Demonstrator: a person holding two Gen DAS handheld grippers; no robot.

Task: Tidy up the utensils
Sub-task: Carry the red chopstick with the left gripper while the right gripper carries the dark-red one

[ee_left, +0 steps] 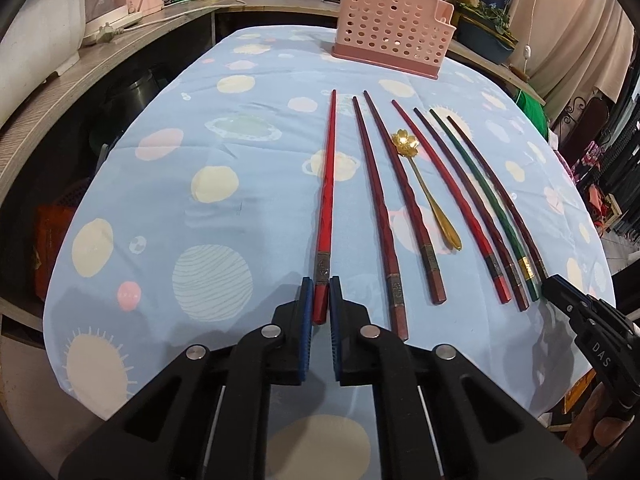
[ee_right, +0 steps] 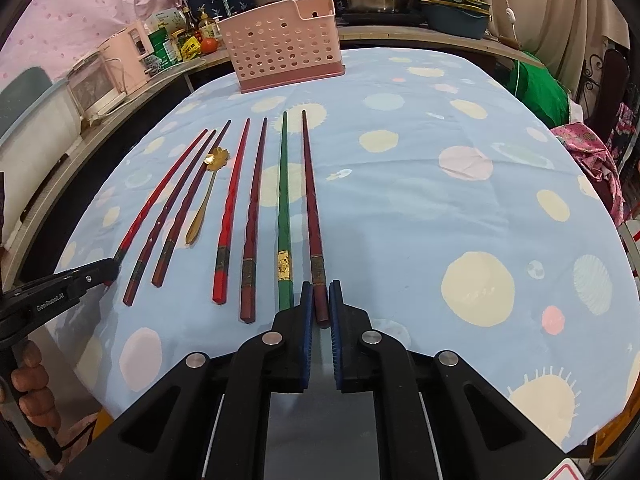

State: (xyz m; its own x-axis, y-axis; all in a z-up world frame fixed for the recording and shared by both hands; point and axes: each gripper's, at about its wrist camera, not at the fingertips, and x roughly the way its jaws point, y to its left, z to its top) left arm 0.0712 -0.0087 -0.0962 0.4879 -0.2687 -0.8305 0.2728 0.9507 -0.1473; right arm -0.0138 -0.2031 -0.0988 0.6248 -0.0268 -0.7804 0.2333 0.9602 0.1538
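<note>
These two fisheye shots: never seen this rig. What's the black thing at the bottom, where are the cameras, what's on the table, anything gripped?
No robot arm: a person holds a two-finger gripper in each hand, with a camera on each looking along the fingers. The left view shows the left gripper shut on the bright red chopstick at the row's left end. The right view shows the right gripper shut on the dark red chopstick at the right end. Between them on the planet-print tablecloth lie more chopsticks and a gold spoon. A pink holder stands behind.
</note>
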